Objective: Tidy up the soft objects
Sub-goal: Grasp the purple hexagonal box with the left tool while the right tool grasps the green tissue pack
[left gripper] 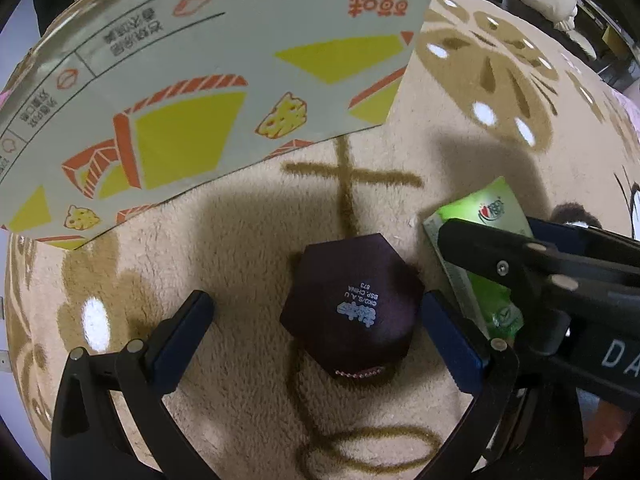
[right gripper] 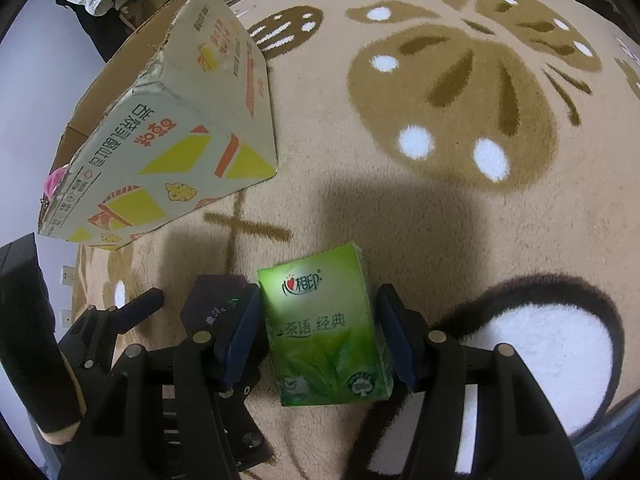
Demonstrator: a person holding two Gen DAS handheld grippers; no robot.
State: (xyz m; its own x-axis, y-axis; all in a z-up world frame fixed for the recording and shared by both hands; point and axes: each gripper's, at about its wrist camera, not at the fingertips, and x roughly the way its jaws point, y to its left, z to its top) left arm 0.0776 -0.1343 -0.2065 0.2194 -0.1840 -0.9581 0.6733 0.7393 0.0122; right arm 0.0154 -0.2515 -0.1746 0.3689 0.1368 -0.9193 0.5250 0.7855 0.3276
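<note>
Left wrist: left gripper (left gripper: 318, 322) jaws spread either side of the dark hexagonal box (left gripper: 352, 308) on the patterned rug (left gripper: 240, 248), not gripping it. Right wrist: right gripper (right gripper: 320, 334) jaws flanked the green tissue pack (right gripper: 326, 328), left pad touching, right pad at its edge; firm pinch unclear. Both items lay outside the open cardboard box (right gripper: 168, 148), something pink inside, so most sorting looked undone.

The carton (left gripper: 192, 92) is cut off by the top and left edges of the left wrist view. The right gripper (left gripper: 532, 276) hides much of the tissue pack (left gripper: 480, 216) there. In the right wrist view, the dark box (right gripper: 208, 300) is mostly hidden behind the left gripper's finger (right gripper: 240, 332).
</note>
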